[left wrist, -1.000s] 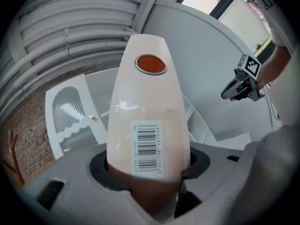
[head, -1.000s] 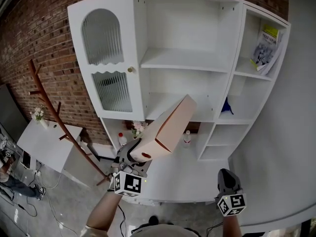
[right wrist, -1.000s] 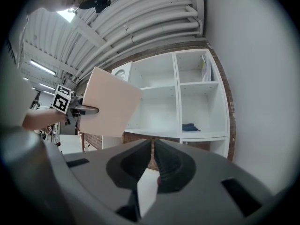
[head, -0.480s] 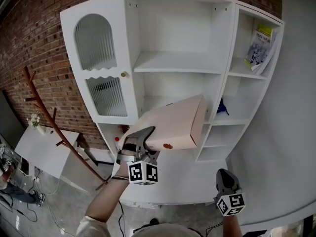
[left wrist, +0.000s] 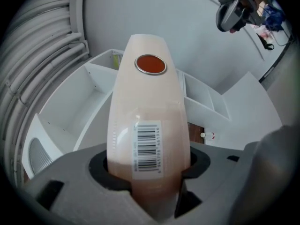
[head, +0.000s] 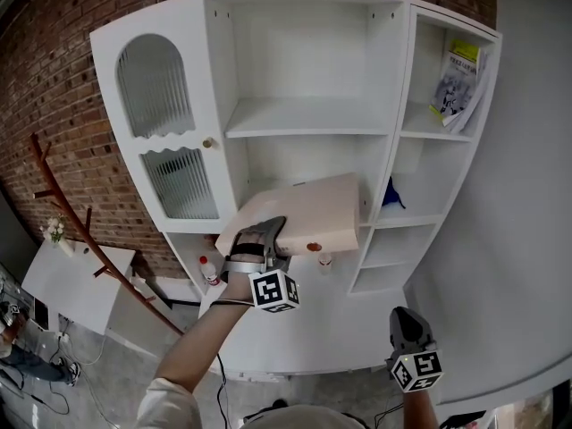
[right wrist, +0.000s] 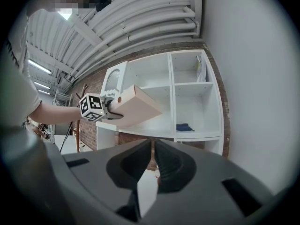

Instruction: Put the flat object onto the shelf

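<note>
Gripping the flat box (head: 315,211) by its near short end, the left gripper (head: 261,242) has its jaws closed across the thin side, with the barcode label (left wrist: 147,146) just past the pads. The box looks light, stiff cardboard with a smooth, likely slippery skin. An end hold leaves most of its length hanging out, so a firm, deep bite near the middle of that edge should suit it best. The box reaches toward 2 o'clock from the gripper, in front of the shelf unit (head: 304,119), at the bay below the middle board; whether it touches cannot be told. The right gripper (head: 409,318) sits at 5 o'clock, jaws together and empty. A second ago the box stood tilted on edge and lower; now it lies broad face up, nearer the bay
</note>
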A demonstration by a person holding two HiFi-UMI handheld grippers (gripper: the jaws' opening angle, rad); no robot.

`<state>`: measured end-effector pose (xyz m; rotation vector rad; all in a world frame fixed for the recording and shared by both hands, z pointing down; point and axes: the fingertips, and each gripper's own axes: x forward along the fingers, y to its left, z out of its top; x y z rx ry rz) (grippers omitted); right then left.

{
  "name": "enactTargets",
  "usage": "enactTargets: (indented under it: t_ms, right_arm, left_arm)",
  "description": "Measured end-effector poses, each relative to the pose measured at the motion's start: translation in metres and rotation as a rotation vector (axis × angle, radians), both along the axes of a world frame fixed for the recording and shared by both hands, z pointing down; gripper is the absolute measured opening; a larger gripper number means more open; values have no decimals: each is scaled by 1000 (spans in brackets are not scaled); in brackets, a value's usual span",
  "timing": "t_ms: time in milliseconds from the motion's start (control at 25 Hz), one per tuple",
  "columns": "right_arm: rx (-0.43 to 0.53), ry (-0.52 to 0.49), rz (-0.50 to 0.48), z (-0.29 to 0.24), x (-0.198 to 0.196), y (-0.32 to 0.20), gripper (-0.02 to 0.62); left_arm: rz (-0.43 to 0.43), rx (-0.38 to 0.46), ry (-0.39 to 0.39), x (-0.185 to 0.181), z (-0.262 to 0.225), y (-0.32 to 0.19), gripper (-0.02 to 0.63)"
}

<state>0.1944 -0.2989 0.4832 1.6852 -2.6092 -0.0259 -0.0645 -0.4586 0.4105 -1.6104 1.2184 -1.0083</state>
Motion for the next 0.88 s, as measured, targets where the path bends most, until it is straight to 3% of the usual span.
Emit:
enactTargets:
  t_ms: [520,880]
  right_arm:
    - [-21,10,28,5,1,0,35]
    - [-32,9,51,11,3,-4,35]
  left_arm:
    - [-135,-10,-233,7,41,-74,275]
    - [-161,-70,-308,10,55,-104,285]
